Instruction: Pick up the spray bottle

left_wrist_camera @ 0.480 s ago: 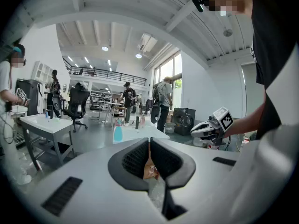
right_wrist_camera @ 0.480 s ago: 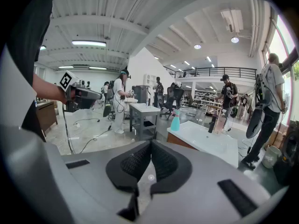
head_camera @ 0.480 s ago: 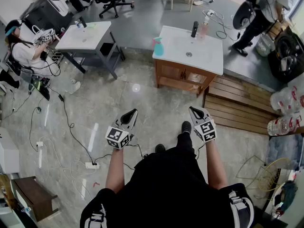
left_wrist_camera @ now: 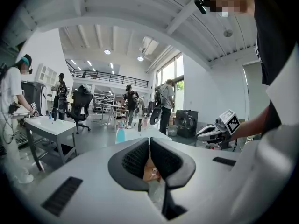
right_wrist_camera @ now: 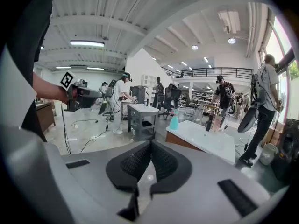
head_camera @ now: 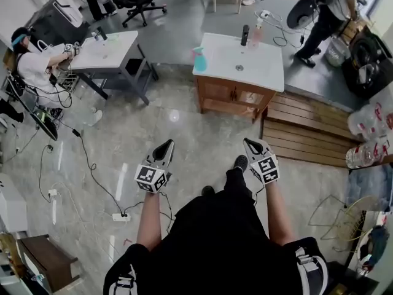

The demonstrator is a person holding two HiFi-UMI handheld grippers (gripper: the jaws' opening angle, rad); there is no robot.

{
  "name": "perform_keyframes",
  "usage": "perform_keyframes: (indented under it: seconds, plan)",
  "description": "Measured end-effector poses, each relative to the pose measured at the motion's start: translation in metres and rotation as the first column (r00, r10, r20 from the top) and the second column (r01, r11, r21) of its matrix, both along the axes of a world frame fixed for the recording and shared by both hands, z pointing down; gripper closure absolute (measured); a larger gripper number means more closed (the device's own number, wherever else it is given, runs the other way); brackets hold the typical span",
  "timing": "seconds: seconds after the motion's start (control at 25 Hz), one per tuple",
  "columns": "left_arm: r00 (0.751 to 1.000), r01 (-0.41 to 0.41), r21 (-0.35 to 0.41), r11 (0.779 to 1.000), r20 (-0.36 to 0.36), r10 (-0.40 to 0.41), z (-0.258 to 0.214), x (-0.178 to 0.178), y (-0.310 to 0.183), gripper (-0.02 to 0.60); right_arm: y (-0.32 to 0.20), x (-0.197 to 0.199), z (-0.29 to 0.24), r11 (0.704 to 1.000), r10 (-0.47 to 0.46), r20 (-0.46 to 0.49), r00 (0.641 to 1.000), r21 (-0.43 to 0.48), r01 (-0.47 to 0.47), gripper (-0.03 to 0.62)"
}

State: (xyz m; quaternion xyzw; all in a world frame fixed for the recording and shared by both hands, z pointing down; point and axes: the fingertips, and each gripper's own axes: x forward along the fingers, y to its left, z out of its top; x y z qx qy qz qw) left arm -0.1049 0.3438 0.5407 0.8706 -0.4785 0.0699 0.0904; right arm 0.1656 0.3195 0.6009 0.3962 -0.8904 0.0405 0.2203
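Observation:
The teal spray bottle (head_camera: 199,59) stands upright on the left front corner of a white sink counter (head_camera: 268,70) on a wooden cabinet, far ahead across the floor. It shows small in the left gripper view (left_wrist_camera: 120,134) and the right gripper view (right_wrist_camera: 174,121). My left gripper (head_camera: 164,145) and right gripper (head_camera: 250,142) are held side by side in front of the person's body, well short of the counter. Both are shut, with nothing between the jaws, in the left gripper view (left_wrist_camera: 149,141) and the right gripper view (right_wrist_camera: 150,143).
A dark bottle (head_camera: 245,34) and a pink one (head_camera: 256,34) stand at the counter's back edge. A grey table (head_camera: 104,51) with a seated person (head_camera: 31,66) is at the left. Wooden slats (head_camera: 307,134) lie right of the cabinet. Cables and a power strip (head_camera: 120,216) cross the floor.
The head view has shifted a little, so the counter and bottle sit slightly further left. Both grippers keep their places and stay shut. The standing person at the back right has stepped left.

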Motion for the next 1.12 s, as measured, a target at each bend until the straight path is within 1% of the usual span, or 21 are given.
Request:
perform_keyframes:
  seconds: [0.12,0.2,0.24,0.28,0.32,0.36,0.4,0.44,0.48,0.64,0.88,1.0,1.12]
  plan:
    - [1.0,-0.004,-0.007,1.0,-0.001,0.004,-0.001,0.0,0.004,0.551,0.004,-0.002,-0.002,1.0,0.004,0.016,1.0,0.004,-0.004,0.579]
    - [1.0,-0.009,-0.012,1.0,-0.011,0.008,-0.001,0.0,0.005,0.551,0.002,-0.003,-0.011,0.999,0.022,0.041,0.999,0.041,-0.024,0.564]
    - [1.0,-0.009,-0.014,1.0,-0.021,0.008,-0.001,0.0,0.004,0.551,0.0,-0.003,-0.015,0.997,0.035,0.042,0.998,0.065,-0.038,0.51]
    - [0.999,-0.007,-0.014,1.0,-0.034,0.006,-0.002,0.0,0.003,0.551,-0.001,-0.002,-0.017,0.995,0.047,0.034,0.998,0.086,-0.05,0.423]
    - [0.999,-0.003,-0.012,1.0,-0.043,0.003,-0.003,0.0,0.002,0.551,-0.002,-0.001,-0.019,0.993,0.056,0.026,0.998,0.103,-0.058,0.312]
    - [0.999,0.0,-0.009,1.0,-0.048,-0.001,-0.004,-0.001,0.001,0.551,-0.002,-0.002,-0.02,0.991,0.061,0.023,0.998,0.117,-0.063,0.236]
    - [0.999,0.003,-0.006,1.0,-0.05,-0.003,-0.005,-0.001,0.001,0.551,-0.003,-0.002,-0.021,0.99,0.065,0.027,0.998,0.126,-0.068,0.215]
    - [0.999,0.005,-0.004,1.0,-0.051,-0.005,-0.005,-0.002,0.0,0.551,-0.004,-0.001,-0.022,0.988,0.069,0.033,0.997,0.133,-0.073,0.156]
    - [0.999,0.006,-0.002,1.0,-0.051,-0.006,-0.005,-0.001,-0.001,0.551,-0.006,0.0,-0.023,0.987,0.073,0.039,0.997,0.138,-0.078,0.129]
    - [0.999,0.014,0.004,1.0,-0.05,-0.014,-0.008,0.004,-0.006,0.551,-0.018,0.012,-0.026,0.983,0.087,0.051,0.995,0.158,-0.094,0.074]
    - [0.999,0.012,0.002,1.0,-0.035,-0.012,-0.012,0.002,-0.012,0.551,-0.031,0.013,-0.039,0.974,0.1,0.089,0.991,0.195,-0.116,-0.006]
    - [1.0,0.01,0.0,1.0,-0.028,-0.01,-0.009,0.005,-0.015,0.551,-0.033,0.016,-0.038,0.97,0.109,0.093,0.99,0.208,-0.127,-0.006]
    - [1.0,0.0,-0.002,1.0,-0.023,0.0,-0.008,0.011,-0.016,0.551,-0.034,0.02,-0.033,0.972,0.111,0.095,0.989,0.198,-0.128,-0.006]
